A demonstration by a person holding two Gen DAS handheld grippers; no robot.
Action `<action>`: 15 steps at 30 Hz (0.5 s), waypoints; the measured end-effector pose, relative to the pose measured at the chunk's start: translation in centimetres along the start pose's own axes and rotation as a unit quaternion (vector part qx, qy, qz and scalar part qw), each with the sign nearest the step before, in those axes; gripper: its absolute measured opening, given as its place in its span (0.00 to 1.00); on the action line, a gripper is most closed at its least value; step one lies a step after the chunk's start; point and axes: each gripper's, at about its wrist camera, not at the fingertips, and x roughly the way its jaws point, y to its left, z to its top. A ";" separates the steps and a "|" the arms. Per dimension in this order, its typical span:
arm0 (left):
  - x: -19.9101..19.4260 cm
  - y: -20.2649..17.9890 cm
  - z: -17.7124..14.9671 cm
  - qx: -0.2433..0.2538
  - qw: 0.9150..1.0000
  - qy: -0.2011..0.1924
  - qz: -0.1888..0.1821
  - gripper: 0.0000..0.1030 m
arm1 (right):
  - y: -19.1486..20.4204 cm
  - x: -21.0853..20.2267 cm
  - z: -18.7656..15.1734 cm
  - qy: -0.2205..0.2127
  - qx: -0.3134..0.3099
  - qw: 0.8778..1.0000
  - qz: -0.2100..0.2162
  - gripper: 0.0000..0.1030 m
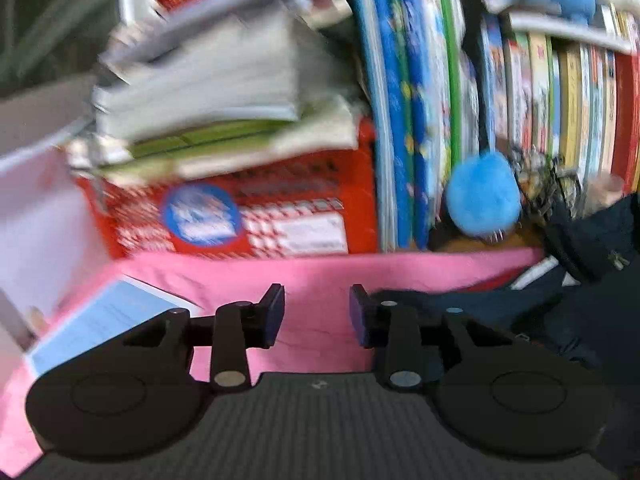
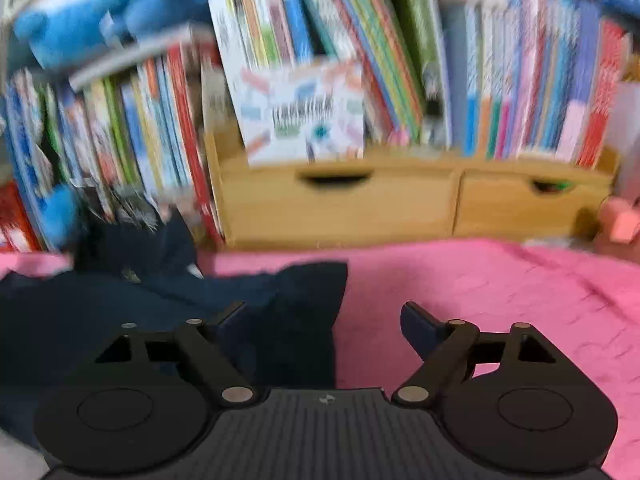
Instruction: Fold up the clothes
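Between the 2 grippers, on the pink fuzzy blanket (image 2: 500, 280), lies the dark navy garment of soft cloth (image 2: 120, 312), spread rather flat and not yet folded.

For the left gripper (image 1: 317, 316) the garment is to the right side and a little ahead; its nearest edge reaches just beside the right finger, and only bare blanket shows between the 2 fingers. This gripper is open and holds nothing.

For the right gripper (image 2: 322, 330) the garment is to the left and ahead. 1 pointed corner of the cloth (image 2: 316, 280) comes into the gap between the fingers, close to the left finger, while the right finger stands over bare pink blanket. This gripper is also open, wider than the left one, and it holds nothing.

The long axis of the garment seems to run from left to right across both views, with a collar or zipper part at the far edge, near the row of upright colourful children's books (image 2: 400, 60). Both pictures are blurred, so the fine details are not sure.

My judgement is that the right gripper is nearer to a graspable corner, because this corner already lies between its fingers. The left gripper would need to shift to its right to reach the cloth edge.
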 end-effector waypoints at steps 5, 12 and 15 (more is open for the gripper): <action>-5.1 -5.2 -0.7 0.060 0.993 -0.023 -0.103 0.49 | 6.4 -4.7 -2.1 0.014 -0.105 0.988 0.109 0.44; -3.0 -11.9 -3.6 0.157 0.982 0.022 -0.101 0.53 | 9.1 -1.9 -4.5 0.104 -0.094 0.983 0.120 0.24; -2.0 -10.4 -4.1 0.154 0.983 0.021 -0.098 0.59 | 6.7 -1.7 -4.3 0.111 -0.100 0.982 0.113 0.22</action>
